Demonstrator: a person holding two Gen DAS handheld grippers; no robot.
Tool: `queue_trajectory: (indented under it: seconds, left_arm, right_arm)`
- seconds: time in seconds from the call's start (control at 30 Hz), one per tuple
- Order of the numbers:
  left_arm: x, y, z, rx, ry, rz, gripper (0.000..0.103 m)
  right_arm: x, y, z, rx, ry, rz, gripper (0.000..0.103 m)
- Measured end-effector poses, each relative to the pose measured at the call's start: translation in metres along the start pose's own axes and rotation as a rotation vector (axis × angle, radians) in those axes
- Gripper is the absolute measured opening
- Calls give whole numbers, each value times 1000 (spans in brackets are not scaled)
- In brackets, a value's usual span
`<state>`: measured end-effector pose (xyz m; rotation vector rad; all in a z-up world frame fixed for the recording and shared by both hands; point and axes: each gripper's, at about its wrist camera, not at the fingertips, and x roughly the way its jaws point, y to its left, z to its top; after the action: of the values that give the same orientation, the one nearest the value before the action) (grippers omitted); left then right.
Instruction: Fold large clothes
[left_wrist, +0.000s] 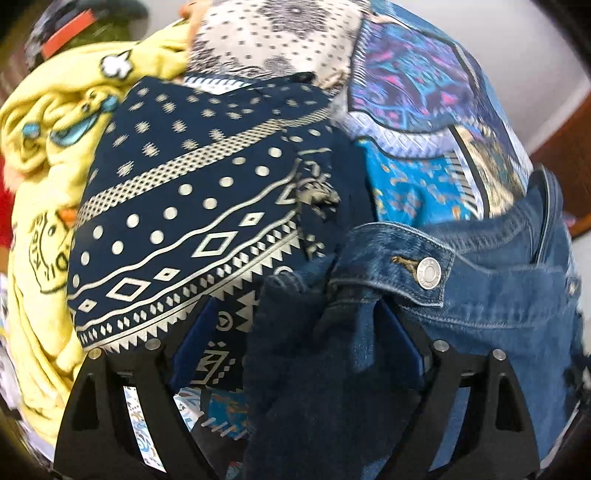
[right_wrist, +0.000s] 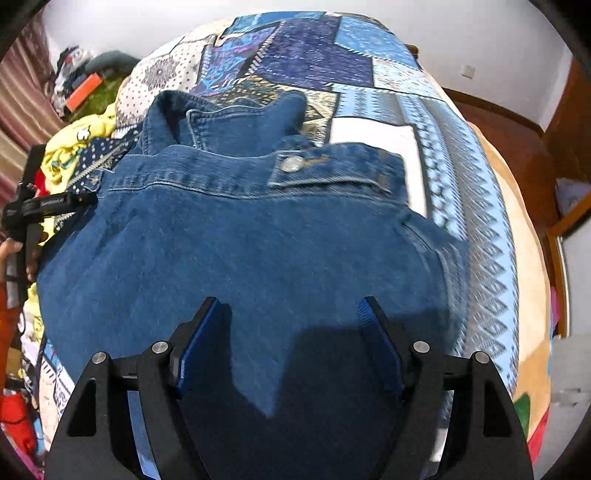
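Note:
A blue denim jacket (right_wrist: 240, 236) lies spread on a patchwork bedspread (right_wrist: 443, 122), collar at the far end, a metal button (right_wrist: 293, 163) on a flap. My right gripper (right_wrist: 291, 314) is open just above the jacket's near part, fingers (right_wrist: 207, 332) apart, holding nothing. My left gripper (left_wrist: 295, 314) is open at the jacket's left edge; a bunched fold of denim (left_wrist: 332, 332) lies between its fingers (left_wrist: 395, 332), which stand wide apart. The jacket's button (left_wrist: 428, 273) shows close by. The left gripper also shows at the left edge of the right wrist view (right_wrist: 40, 206).
A pile of other clothes lies left of the jacket: a navy patterned cloth (left_wrist: 192, 206) and a yellow printed garment (left_wrist: 40, 147). Red items (right_wrist: 14, 421) lie further left. The bed's right edge (right_wrist: 528, 295) drops to a wooden floor (right_wrist: 517, 147).

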<state>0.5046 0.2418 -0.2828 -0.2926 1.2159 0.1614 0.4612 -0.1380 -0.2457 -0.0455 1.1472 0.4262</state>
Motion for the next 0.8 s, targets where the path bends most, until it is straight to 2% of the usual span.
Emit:
queue_trajectory:
  seconds: [0.07, 0.13, 0.17, 0.27, 0.33, 0.47, 0.6, 0.73, 0.8]
  left_arm:
    - [-8, 0, -2, -3, -18, 29, 88]
    - [-25, -4, -8, 27, -64, 96, 88]
    - [-34, -3, -10, 32, -82, 100, 88]
    - [-62, -4, -22, 44, -105, -4, 88]
    - [-82, -12, -38, 86, -113, -58, 88]
    - [-98, -43, -70, 182, -111, -116, 89]
    - [-93, -76, -97, 238, -62, -203, 89]
    - [-83, -100, -116, 301, -43, -195, 89]
    - [-74, -103, -124, 332, -18, -171, 89]
  right_arm:
    - [-7, -1, -7, 7, -14, 1, 73]
    - [-13, 0, -12, 11, -26, -13, 73]
    - [-16, 1, -15, 11, -29, -23, 73]
    - [-25, 7, -20, 17, -42, -49, 73]
    - [-33, 16, -23, 11, -65, -44, 73]
    - [-49, 40, -27, -18, -114, 7, 73]
    - [-45, 69, -27, -75, -117, 43, 73]
    - [-29, 83, -28, -98, -81, 72, 74]
    - [-21, 85, -30, -115, -52, 44, 74]
